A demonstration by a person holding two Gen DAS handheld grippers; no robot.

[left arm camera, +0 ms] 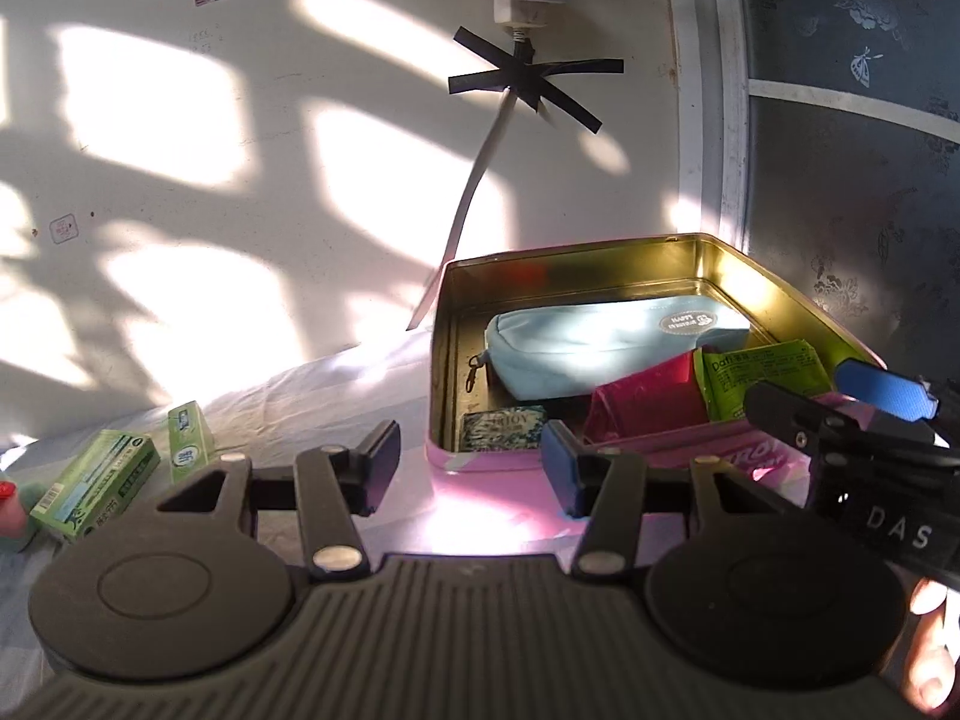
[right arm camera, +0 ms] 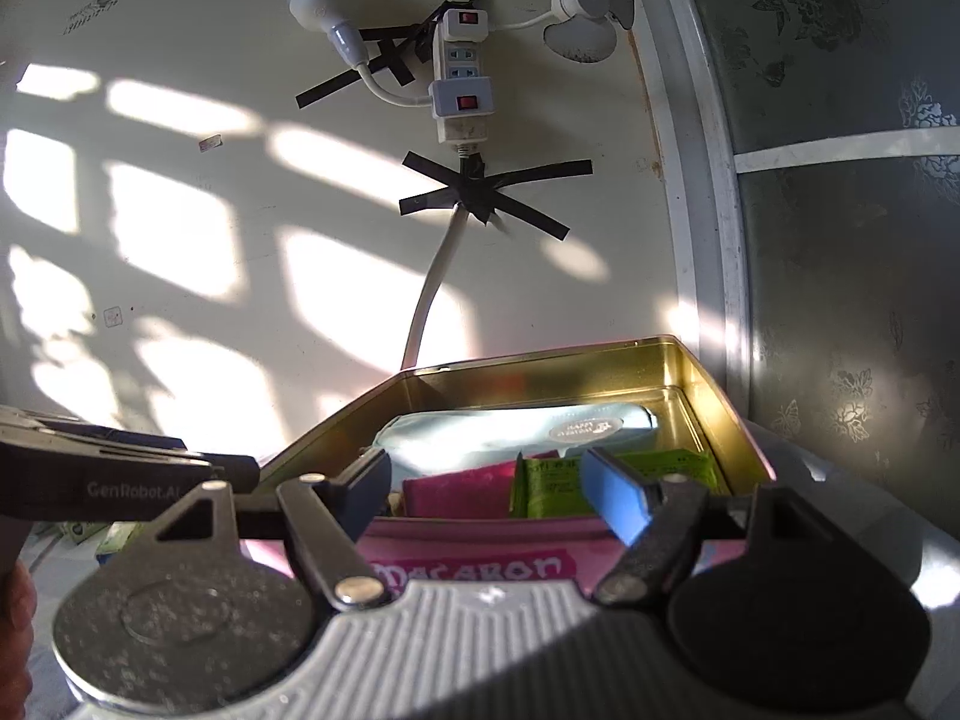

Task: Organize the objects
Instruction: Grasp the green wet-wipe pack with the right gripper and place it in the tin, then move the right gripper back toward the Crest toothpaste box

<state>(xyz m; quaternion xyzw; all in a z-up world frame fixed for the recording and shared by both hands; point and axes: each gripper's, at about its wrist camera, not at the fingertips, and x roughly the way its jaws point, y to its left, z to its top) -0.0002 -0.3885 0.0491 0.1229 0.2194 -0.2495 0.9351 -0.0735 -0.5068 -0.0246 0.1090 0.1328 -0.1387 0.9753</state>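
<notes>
Pink tin (left arm camera: 498, 468) already holds pouch (left arm camera: 600, 348) and packets; green boxes (left arm camera: 96, 483) lie outside, left. Both grippers, left gripper (left arm camera: 471, 462) and right gripper (right arm camera: 489, 492), spread, empty. Glare probably hides box edges; a grab may slip.

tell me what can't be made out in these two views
- Red-topped item: left wrist view, cut off by the left edge.
- Small patterned box in the tin: print too blurred.
- Green boxes: right wrist view, hidden behind the left gripper.
</notes>
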